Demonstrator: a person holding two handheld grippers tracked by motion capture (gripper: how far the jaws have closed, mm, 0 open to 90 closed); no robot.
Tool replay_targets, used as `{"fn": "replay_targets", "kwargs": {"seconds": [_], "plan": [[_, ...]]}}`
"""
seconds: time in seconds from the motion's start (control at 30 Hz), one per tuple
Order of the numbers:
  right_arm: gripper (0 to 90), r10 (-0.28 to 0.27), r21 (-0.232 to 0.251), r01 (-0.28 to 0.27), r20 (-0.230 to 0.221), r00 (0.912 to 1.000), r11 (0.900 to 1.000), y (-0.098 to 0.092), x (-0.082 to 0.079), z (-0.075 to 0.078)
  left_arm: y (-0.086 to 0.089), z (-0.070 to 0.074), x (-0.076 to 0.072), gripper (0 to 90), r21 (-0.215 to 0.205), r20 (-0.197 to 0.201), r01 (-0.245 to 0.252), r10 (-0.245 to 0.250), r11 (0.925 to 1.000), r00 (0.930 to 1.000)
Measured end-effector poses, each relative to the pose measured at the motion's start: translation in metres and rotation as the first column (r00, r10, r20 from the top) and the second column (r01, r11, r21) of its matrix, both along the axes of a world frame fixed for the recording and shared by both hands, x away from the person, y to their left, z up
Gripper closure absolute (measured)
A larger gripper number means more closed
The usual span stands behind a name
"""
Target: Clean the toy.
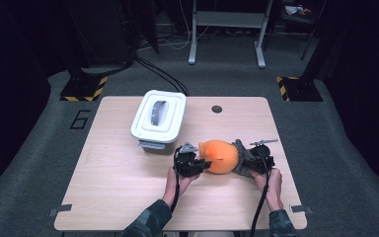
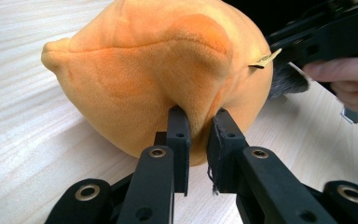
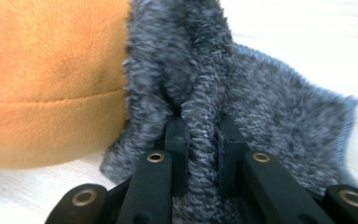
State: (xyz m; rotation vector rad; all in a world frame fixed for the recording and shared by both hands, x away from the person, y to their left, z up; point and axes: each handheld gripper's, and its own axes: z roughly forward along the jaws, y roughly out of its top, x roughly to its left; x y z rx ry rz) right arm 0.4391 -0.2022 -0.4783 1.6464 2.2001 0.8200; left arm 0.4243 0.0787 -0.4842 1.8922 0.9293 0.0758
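An orange plush toy point(image 1: 220, 156) with a grey furry part point(image 1: 242, 158) on its right side lies on the wooden table point(image 1: 128, 177), just right of the middle. My left gripper point(image 1: 203, 164) is shut on a fold of the orange plush point(image 2: 158, 79), pinched between its two pads. My right gripper point(image 1: 245, 163) is shut on a ridge of the grey fur point(image 3: 205, 116) where it meets the orange body point(image 3: 51, 70). The toy rests between both grippers, low over the tabletop.
A white lidded box point(image 1: 158, 118) with a grey handle stands at the back left of the table. A small dark hole point(image 1: 216, 109) marks the table's far edge. Beyond the table stand a metal frame point(image 1: 227, 29) and floor cables.
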Motion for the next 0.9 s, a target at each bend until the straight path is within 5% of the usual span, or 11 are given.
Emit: {"fn": "replay_targets", "kwargs": {"seconds": [0.17, 0.4, 0.5, 0.67, 0.9], "plan": [[78.8, -0.007, 0.041, 0.003, 0.087, 0.9961, 0.999, -0.009, -0.014, 0.028, 0.001, -0.001, 0.0, 79.9, -0.002, 0.0, 0.001, -0.001, 1.0, 1.0], [78.8, 0.093, 0.067, -0.106, 0.174, 0.9804, 0.992, 0.009, -0.028, 0.067, 0.001, 0.0, 0.0, 79.8, 0.002, 0.005, 0.001, -0.001, 1.0, 1.0], [78.8, 0.145, 0.033, -0.152, 0.164, 0.9758, 0.988, 0.025, -0.024, 0.064, 0.001, 0.0, 0.0, 79.6, 0.002, 0.006, 0.0, 0.0, 1.0, 1.0], [78.8, 0.13, 0.033, -0.136, 0.137, 0.9819, 0.99, 0.034, -0.016, 0.053, 0.001, -0.001, -0.001, 75.3, 0.015, 0.029, -0.001, 0.0, 0.9999, 0.9996], [78.8, 0.131, 0.022, -0.135, 0.134, 0.9822, 0.991, 0.031, -0.011, 0.052, -0.003, -0.001, -0.008, 49.8, 0.138, 0.125, -0.001, -0.016, 0.9904, 0.992]]}}
